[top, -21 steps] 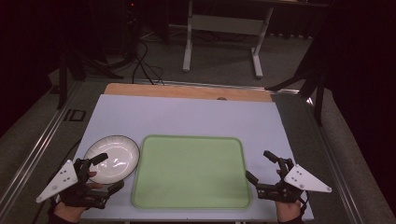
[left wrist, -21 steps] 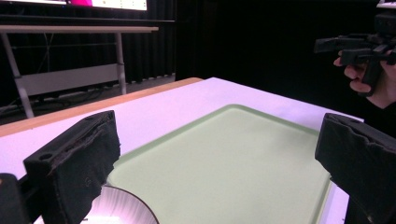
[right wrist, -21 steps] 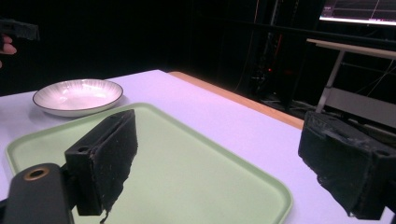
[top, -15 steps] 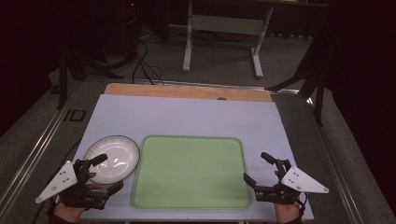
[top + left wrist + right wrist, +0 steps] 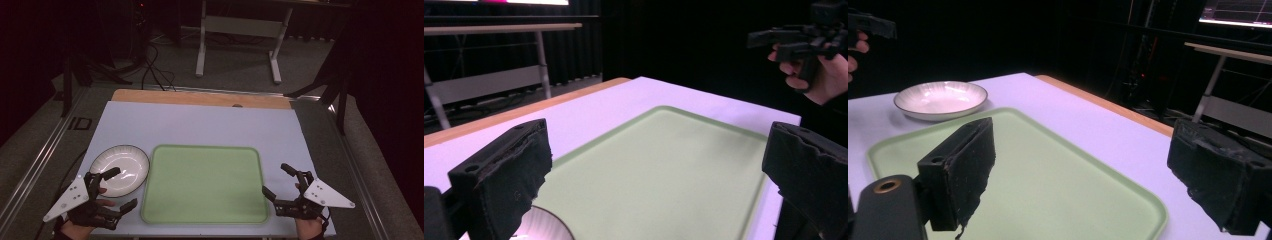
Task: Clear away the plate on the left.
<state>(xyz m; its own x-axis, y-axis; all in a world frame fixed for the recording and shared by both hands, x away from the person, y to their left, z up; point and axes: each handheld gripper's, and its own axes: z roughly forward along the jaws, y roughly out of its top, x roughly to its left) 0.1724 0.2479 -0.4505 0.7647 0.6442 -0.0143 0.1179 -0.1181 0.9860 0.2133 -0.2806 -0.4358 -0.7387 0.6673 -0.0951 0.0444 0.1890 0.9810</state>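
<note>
We see a pale lavender table (image 5: 200, 125) in a dark room, with a wooden strip along its far edge. A light green tray (image 5: 205, 182) lies flat near the middle of the near side. Just beside its left edge sits a white bowl (image 5: 122, 162), empty. At the near left corner our left gripper (image 5: 116, 189) is held with jaws spread wide, holding nothing. At the near right corner our right gripper (image 5: 279, 181) is likewise spread wide and empty.
</note>
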